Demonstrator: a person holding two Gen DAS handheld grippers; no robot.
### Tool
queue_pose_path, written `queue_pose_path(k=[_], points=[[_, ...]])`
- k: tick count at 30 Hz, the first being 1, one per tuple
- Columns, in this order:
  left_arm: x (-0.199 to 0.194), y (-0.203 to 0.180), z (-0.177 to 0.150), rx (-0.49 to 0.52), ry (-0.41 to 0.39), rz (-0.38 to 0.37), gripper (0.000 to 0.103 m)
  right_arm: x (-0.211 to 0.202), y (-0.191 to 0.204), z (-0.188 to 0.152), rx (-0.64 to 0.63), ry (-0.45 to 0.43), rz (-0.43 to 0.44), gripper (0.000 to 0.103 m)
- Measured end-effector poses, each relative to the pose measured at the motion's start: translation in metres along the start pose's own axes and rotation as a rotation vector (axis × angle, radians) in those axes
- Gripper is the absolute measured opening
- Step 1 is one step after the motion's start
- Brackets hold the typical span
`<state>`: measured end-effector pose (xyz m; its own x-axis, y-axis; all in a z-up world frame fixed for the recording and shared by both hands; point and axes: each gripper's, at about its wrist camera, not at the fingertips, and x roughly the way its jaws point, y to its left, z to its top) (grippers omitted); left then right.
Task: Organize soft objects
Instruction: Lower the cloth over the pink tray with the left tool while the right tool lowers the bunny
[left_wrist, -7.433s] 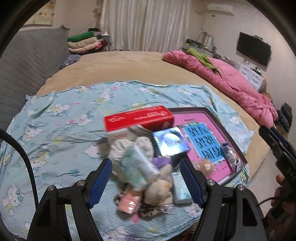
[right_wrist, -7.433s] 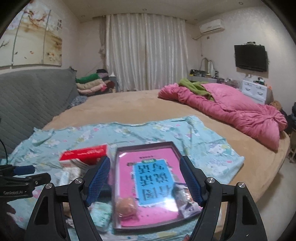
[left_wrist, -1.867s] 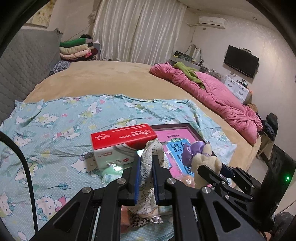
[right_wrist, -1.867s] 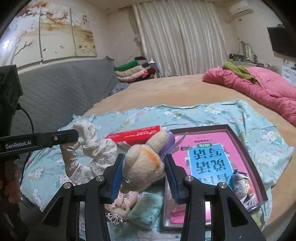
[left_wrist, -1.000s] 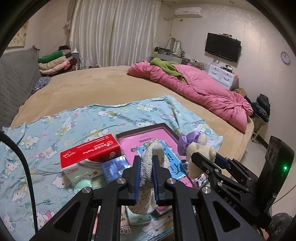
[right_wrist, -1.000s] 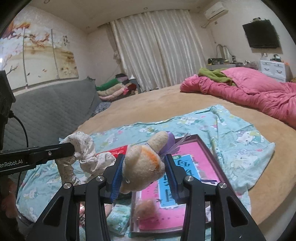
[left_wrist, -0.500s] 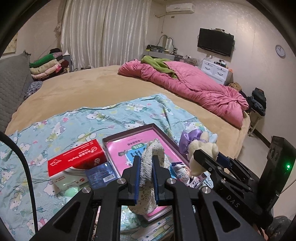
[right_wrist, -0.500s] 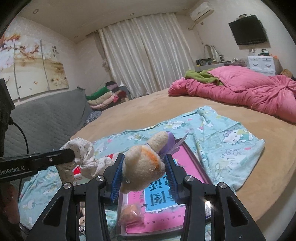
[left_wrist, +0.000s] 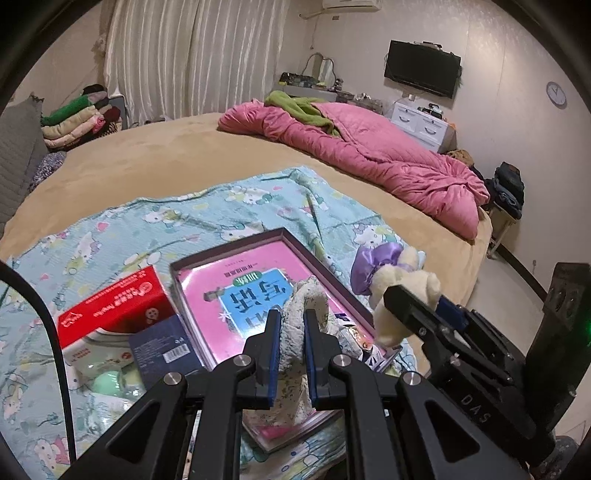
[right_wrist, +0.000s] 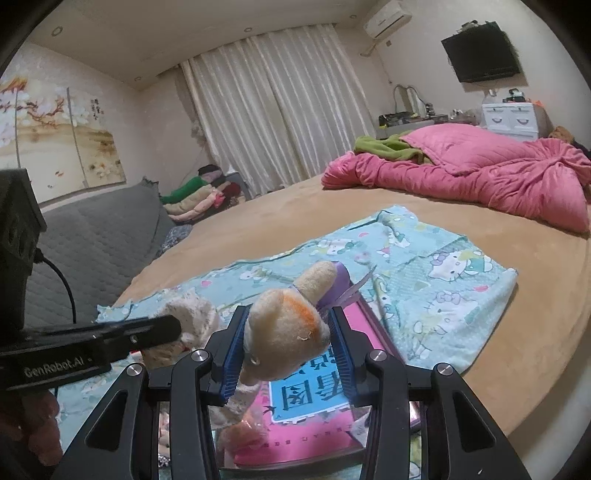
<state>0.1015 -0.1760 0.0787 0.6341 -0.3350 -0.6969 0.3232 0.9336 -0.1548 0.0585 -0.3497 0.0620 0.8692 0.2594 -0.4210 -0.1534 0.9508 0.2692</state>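
Our left hand-held gripper (left_wrist: 290, 345) pinches a speckled cream cloth (left_wrist: 308, 299); our right hand-held gripper (right_wrist: 286, 354) clamps a beige plush toy (right_wrist: 286, 328).

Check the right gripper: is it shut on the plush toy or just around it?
Shut on it. The right gripper has both blue pads pressed against the plush toy, which is lifted off the patterned sheet.

White curtains (left_wrist: 192, 59) cover the far wall; a wall-mounted television (left_wrist: 422, 68) hangs, perhaps above white drawers (left_wrist: 421, 123).
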Motion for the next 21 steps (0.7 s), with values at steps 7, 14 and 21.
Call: queue_pose_path(k=[7, 14, 21], points=[[0.021, -0.004, -0.006, 0.000, 0.036, -0.018, 0.012, 0.002, -0.008, -0.001, 0.009, 0.008, -0.013, 0.045], [0.040, -0.002, -0.013, -0.017, 0.074, -0.034, 0.012, 0.006, -0.009, -0.003, 0.007, 0.021, -0.016, 0.045], [0.059, 0.000, -0.022, -0.021, 0.116, -0.025, 0.012, 0.013, -0.012, -0.007, 0.000, 0.049, -0.017, 0.045]])
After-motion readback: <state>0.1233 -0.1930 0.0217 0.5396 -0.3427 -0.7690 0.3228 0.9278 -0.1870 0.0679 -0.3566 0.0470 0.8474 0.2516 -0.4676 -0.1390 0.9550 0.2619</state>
